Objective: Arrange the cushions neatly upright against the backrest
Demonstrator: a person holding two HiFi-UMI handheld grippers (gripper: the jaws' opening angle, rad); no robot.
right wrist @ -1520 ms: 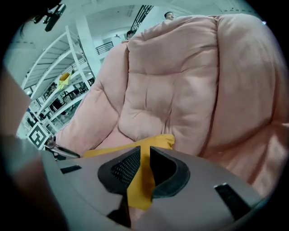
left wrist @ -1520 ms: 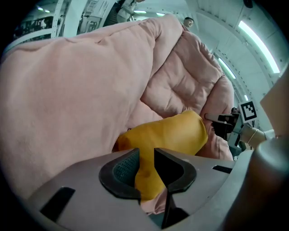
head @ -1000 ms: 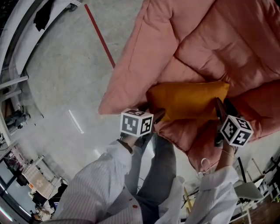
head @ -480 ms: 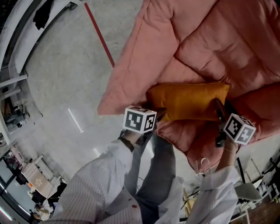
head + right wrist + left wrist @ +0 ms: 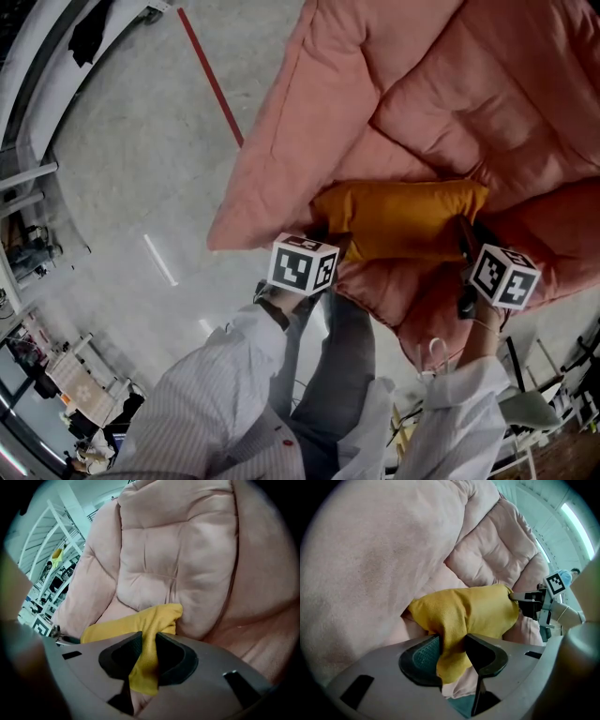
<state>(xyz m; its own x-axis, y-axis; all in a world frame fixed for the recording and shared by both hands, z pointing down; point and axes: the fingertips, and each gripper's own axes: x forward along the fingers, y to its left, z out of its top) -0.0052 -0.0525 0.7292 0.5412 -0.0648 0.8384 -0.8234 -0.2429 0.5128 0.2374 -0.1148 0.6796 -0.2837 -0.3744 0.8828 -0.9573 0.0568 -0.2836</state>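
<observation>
Left gripper point(image 5: 452, 649) has just been closing and now pinches the left end of the cushion point(image 5: 464, 611), with yellow fabric bunched between its pads. Right gripper point(image 5: 147, 651) has likewise been closing and clamps the right end. Between them the cushion lies low across the pink seat point(image 5: 375, 277), its far edge at the foot of the backrest point(image 5: 487, 103), not yet upright. With both ends gripped, the pick-up looks secured. Lifting it to stand against the backrest seems next, though such thin pinches of fabric might slip.
</observation>
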